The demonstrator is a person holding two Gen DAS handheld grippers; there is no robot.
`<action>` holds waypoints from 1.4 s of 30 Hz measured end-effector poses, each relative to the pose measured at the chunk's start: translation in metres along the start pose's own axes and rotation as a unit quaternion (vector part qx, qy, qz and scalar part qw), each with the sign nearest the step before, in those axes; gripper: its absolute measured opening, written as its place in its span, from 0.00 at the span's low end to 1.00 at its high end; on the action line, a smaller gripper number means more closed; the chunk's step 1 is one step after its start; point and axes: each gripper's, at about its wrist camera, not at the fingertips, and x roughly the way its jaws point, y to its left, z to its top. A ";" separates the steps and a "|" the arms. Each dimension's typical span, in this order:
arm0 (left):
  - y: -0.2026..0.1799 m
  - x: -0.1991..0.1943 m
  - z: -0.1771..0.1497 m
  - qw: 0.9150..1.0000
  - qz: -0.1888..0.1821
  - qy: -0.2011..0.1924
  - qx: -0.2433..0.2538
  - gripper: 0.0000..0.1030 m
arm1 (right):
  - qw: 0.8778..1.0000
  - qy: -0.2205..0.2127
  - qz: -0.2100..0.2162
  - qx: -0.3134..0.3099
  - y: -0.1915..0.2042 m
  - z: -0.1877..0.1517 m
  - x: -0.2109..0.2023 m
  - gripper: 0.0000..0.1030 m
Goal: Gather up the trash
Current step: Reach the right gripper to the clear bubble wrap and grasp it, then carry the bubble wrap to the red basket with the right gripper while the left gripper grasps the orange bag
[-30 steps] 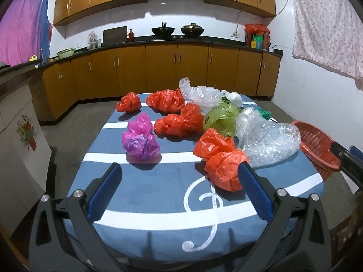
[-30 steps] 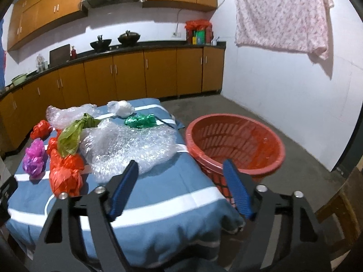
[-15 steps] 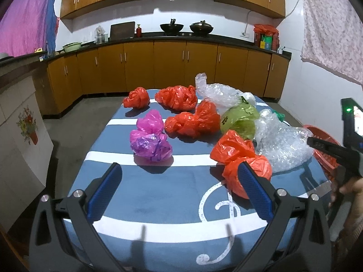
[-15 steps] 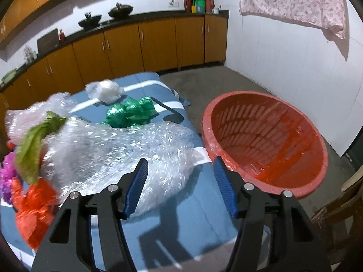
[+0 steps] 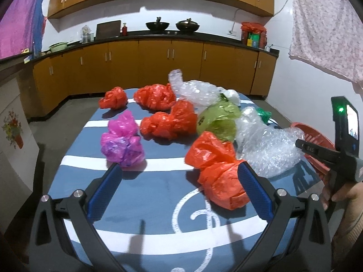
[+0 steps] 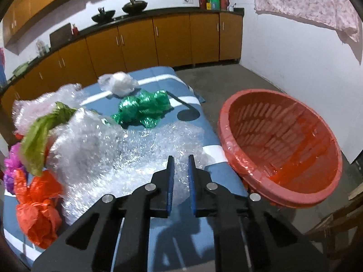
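Several things lie before you, largest first:
Desk [image 5: 158, 188]: blue cloth with white stripes, carrying all the crumpled trash.
Basket [image 6: 281, 149]: red, tilted at the desk's right edge, just beside the bubble wrap.
Bubble wrap [image 6: 118, 154]: the big clear sheet on the desk's right side — your right gripper [image 6: 180, 181] has its jaws nearly closed on the sheet's near edge, a fold pinched between them.
Orange bags [image 5: 217, 170]: crumpled on the near desk, touching the bubble wrap.
Left gripper [image 5: 179, 195]: your jaws are spread wide and hold nothing — the nearest orange bag sits just by the right finger.
Purple bag [image 5: 122, 145]: near the left finger.
Green foil [image 6: 143, 108]: behind the bubble wrap.
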 end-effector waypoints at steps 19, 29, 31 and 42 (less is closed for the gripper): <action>-0.051 0.052 0.000 0.998 -0.009 0.056 0.040 0.84 | 0.998 -0.055 -0.015 0.002 -0.025 0.000 -0.050 0.09; -0.038 0.062 -0.006 0.996 -0.033 0.077 0.018 0.43 | 0.998 -0.064 -0.018 0.006 -0.030 -0.001 -0.062 0.09; -0.038 0.058 -0.005 0.997 -0.035 0.071 0.017 0.40 | 0.998 -0.067 -0.016 0.008 -0.031 0.000 -0.065 0.08; -0.038 0.016 0.005 0.997 -0.061 0.034 0.013 0.37 | 0.995 -0.099 -0.015 0.013 -0.040 0.004 -0.093 0.08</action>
